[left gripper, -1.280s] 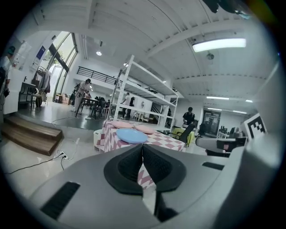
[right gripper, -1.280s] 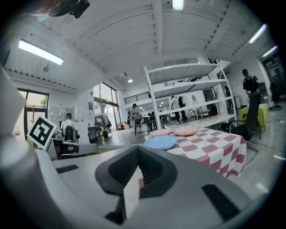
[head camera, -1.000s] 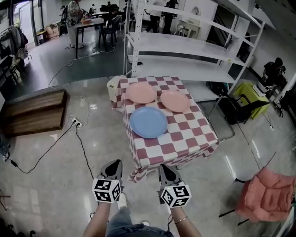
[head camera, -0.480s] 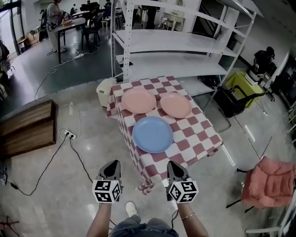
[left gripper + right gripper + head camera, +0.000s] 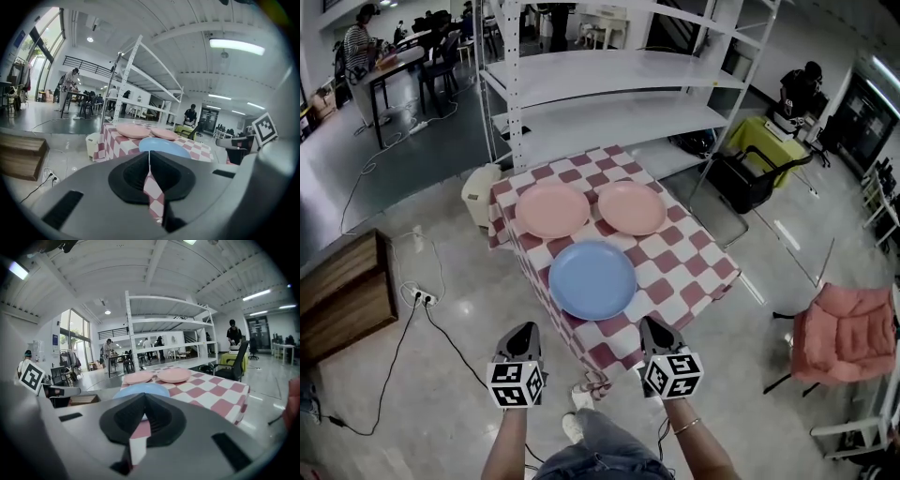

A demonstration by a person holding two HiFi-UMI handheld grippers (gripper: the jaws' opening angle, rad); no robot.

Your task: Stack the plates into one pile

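The left gripper [image 5: 523,332] and the right gripper [image 5: 652,328] were both shut, jaws together with nothing between them. They hung side by side just short of the table's [image 5: 698,272] near corner, not yet over its checked cloth. The blue plate [image 5: 592,279] lay closest, toward that near corner. The left pink plate [image 5: 552,209] and the right pink plate [image 5: 631,207] sat behind it near the far corner, just beside each other; whether their rims touched could not be told. Nothing was stacked, so the step in hand looked like the approach to a first plate. To do it well, the jaws needed to open before they reached a rim, not at it. All three plates lay flat on the cloth, so a low, nearly level entry seemed best, with one jaw slid under the lip and the other over it. The main risk was pinching the cloth along with the plate and dragging the others. One gripper could have steadied the receiving plate while the other set its load down centred, rim over rim. Stacking pink on pink first would have kept the moves short.
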